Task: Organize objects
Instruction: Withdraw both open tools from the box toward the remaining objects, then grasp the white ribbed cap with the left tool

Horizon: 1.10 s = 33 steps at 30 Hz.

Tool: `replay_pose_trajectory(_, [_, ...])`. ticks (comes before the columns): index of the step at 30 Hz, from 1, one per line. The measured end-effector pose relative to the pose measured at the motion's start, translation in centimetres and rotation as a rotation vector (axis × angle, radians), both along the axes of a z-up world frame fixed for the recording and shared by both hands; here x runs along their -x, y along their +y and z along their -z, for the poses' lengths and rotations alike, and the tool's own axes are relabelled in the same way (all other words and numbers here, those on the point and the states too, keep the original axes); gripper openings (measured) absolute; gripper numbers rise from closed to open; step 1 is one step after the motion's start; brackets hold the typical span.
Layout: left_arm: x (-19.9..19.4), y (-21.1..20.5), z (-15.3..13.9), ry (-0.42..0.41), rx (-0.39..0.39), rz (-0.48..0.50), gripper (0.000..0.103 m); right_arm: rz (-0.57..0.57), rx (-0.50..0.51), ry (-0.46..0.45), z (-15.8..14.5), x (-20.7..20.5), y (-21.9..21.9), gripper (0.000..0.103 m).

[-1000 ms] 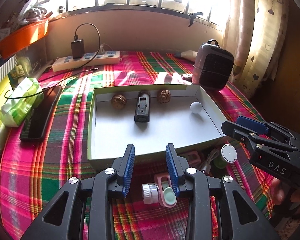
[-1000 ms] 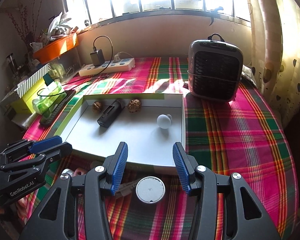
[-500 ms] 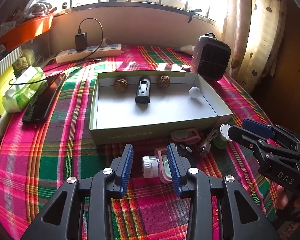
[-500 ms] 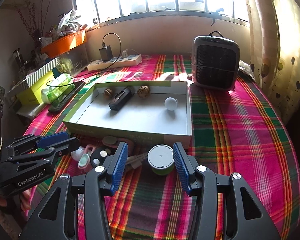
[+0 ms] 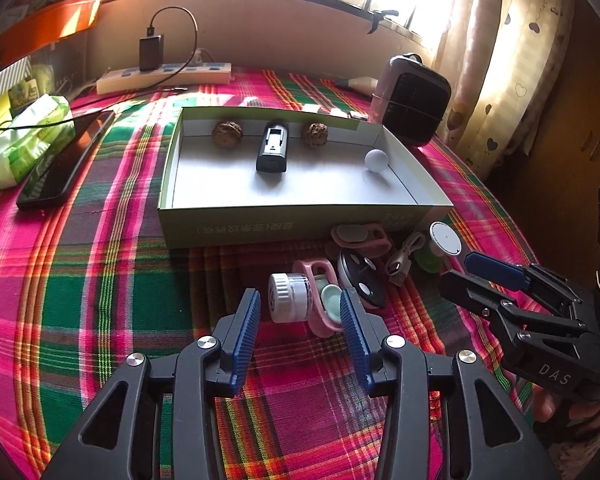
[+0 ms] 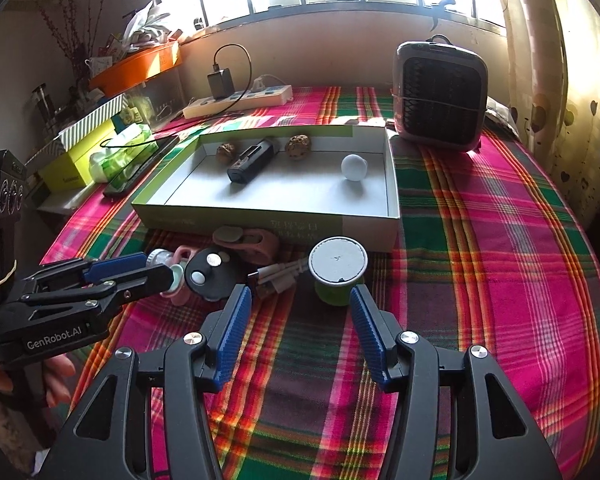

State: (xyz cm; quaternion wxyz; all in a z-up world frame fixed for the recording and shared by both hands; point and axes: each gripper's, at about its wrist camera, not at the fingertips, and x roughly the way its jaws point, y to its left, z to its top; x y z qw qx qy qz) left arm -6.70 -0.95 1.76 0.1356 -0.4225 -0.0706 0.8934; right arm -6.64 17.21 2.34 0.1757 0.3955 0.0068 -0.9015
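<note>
An open white box (image 5: 300, 216) (image 6: 268, 220) holds two walnuts (image 5: 227, 134), a black device (image 5: 273, 150) and a white ball (image 5: 376, 159). Loose items lie in front of it on the plaid cloth. My left gripper (image 5: 300, 304) (image 6: 132, 272) is opening, its tips either side of a small white jar (image 5: 288, 303) and a pink case (image 5: 320, 316), pads not pressing them. My right gripper (image 6: 300, 298) (image 5: 468, 268) is also opening, empty, just short of a green cup with a white lid (image 6: 337, 270) (image 5: 444, 238). A black round fob (image 6: 210, 274) and a USB cable (image 6: 276, 276) lie between the two grippers.
A second pink case (image 5: 360, 236) rests against the box front. A small heater (image 6: 440, 96) stands at the back right and a power strip (image 5: 164, 76) at the back. A phone (image 5: 66, 160) and a tissue pack (image 5: 24, 140) lie to the left.
Both grippers have drawn back from the box and sunk toward the loose items in front of it. The left jaws have spread wider around the white jar; the right jaws have widened a little.
</note>
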Motion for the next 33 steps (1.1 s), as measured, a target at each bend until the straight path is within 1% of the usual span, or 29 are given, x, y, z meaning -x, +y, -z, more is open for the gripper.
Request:
replay_pose_trajectory(3, [0.1, 0.0, 0.0, 0.002, 0.001, -0.008, 0.040, 0.000, 0.001, -0.004, 0.1, 0.0, 0.0, 0.053])
replay_pose_trajectory(10, [0.4, -1.4, 0.3, -0.009, -0.029, -0.045, 0.040, -0.013, -0.004, -0.013, 0.3, 0.0, -0.5, 0.053])
replay_pose_trajectory(15, [0.8, -1.9, 0.8, -0.024, -0.007, -0.075, 0.040, -0.022, -0.008, -0.015, 0.3, 0.0, -0.9, 0.053])
replay_pose_trajectory(17, [1.0, -1.9, 1.0, -0.032, -0.006, -0.068, 0.040, -0.022, -0.011, -0.016, 0.3, 0.0, -1.0, 0.053])
replay_pose_trajectory(22, [1.6, -1.6, 1.1, -0.021, 0.010, -0.056, 0.040, -0.023, -0.016, -0.018, 0.3, 0.0, -1.3, 0.053])
replay_pose_trajectory(25, [1.9, -1.3, 1.1, -0.009, 0.037, -0.043, 0.039, -0.029, -0.021, -0.020, 0.3, 0.0, -1.6, 0.053])
replay_pose_trajectory(28, [2.1, -1.3, 1.1, -0.006, 0.040, -0.040, 0.032, -0.037, -0.025, -0.020, 0.2, -0.1, -2.0, 0.053])
replay_pose_trajectory(31, [2.1, -1.5, 1.0, -0.010, 0.013, -0.029, 0.023, -0.056, -0.028, -0.022, 0.2, -0.3, -2.6, 0.053])
replay_pose_trajectory(33, [2.0, -1.3, 1.0, -0.006, 0.014, -0.019, 0.018, -0.070, -0.034, -0.023, 0.2, -0.4, -3.1, 0.053])
